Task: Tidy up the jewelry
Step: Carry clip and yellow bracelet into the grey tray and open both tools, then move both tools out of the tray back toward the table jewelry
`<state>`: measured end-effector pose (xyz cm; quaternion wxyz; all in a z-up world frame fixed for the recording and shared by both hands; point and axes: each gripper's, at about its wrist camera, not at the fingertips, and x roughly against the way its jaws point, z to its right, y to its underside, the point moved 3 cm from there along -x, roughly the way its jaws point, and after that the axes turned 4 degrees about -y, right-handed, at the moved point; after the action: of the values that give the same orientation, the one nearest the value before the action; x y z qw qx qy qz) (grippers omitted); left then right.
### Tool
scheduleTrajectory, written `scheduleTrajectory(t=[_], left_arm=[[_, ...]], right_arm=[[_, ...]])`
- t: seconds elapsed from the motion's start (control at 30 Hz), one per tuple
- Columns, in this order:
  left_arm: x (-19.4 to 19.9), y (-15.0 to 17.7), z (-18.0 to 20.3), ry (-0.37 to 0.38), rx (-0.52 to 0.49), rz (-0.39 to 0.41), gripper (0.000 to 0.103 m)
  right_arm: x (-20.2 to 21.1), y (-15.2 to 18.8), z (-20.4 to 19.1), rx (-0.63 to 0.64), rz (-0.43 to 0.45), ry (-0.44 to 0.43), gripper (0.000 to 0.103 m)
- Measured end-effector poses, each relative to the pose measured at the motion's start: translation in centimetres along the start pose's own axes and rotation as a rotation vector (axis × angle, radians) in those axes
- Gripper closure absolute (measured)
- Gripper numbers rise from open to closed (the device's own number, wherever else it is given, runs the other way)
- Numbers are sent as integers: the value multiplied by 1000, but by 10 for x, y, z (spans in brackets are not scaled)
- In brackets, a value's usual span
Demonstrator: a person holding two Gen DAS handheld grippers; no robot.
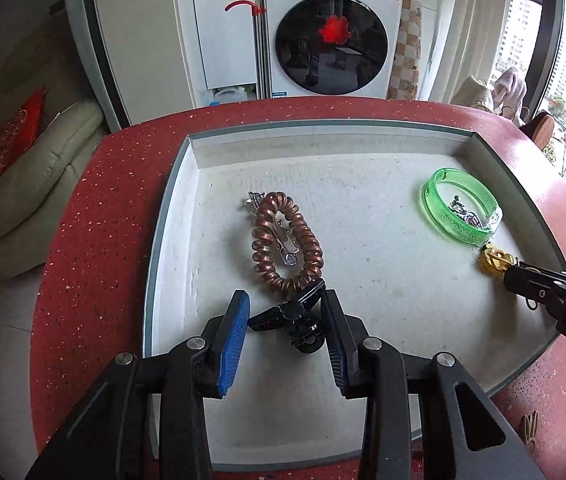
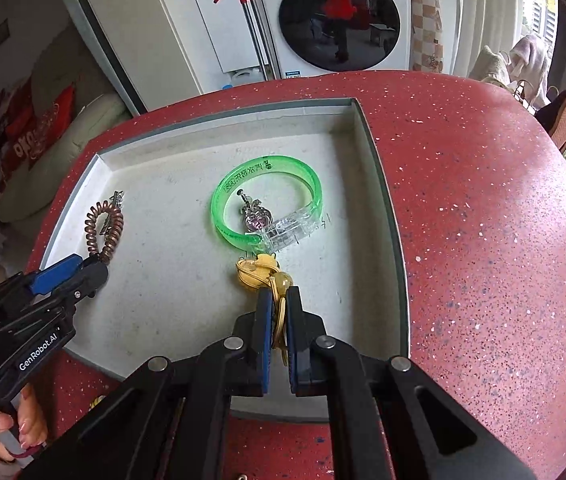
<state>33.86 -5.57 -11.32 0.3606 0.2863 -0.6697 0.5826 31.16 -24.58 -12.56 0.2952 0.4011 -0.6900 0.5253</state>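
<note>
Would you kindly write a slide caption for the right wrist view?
Right gripper shut on a yellow hair tie above the white tray, beside the green bangle.

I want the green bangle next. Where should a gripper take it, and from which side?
Grip the plain green arc of the green bangle, straddling the band from above with one finger inside the ring and one outside. It lies flat in the tray, so its side offers little. Avoid the clear clasp and the silver charm inside it.
</note>
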Motion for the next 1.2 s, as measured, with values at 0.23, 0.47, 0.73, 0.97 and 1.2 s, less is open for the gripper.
scheduleTrajectory(t=[0.23, 0.47, 0.73, 0.97, 1.2], left_arm=[[4, 4, -3, -49, -4, 25, 24], [22, 7, -3, -58, -17, 69, 24], [41, 6, -6, -45, 12, 98, 24], [56, 11, -7, -67, -1, 138, 0], [68, 15, -13, -54, 29, 142, 0]], right_arm=[[5, 4, -4, 8, 5, -4, 79], [18, 6, -13, 6, 38, -24, 51], [41, 7, -14, -11, 78, -36, 46], [53, 9, -16, -14, 97, -42, 46], [64, 13, -21, -12, 110, -52, 45]])
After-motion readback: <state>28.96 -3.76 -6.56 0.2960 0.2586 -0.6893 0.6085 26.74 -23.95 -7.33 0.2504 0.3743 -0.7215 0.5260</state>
